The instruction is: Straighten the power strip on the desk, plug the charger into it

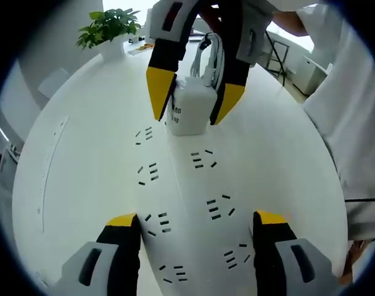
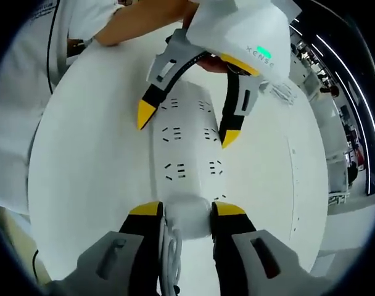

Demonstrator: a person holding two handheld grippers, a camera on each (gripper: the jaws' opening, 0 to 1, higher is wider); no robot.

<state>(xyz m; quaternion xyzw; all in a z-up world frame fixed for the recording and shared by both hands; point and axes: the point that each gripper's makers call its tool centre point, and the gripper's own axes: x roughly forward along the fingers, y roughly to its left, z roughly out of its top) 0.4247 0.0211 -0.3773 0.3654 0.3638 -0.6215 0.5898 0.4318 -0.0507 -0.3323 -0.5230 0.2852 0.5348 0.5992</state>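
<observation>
White on white here: the strip (image 1: 187, 209) runs along the desk (image 1: 82, 154) from six o'clock up toward twelve in the left gripper view, its socket slots in two neat columns, and it looks squared up between the left gripper (image 1: 197, 246), whose jaws stand spread wide either side of it, gripping nothing. So the straightening seems done, or close to it. Up at twelve o'clock, the right gripper (image 1: 193, 105) comes in clenched on the charger (image 1: 190, 108), cable (image 1: 209, 58) looped above it, a plant (image 1: 110, 28) off at eleven. Over to the right gripper view: the right gripper (image 2: 187, 216) has the charger (image 2: 189, 216) pinched at six o'clock, the left gripper (image 2: 184, 129) hovering spread over the strip (image 2: 187, 142) at twelve. Whether the prongs are touching or seated in a socket, I can't tell; the charger body hides them. I'd call the plug-in the step in hand, with pressing home and letting go left.
</observation>
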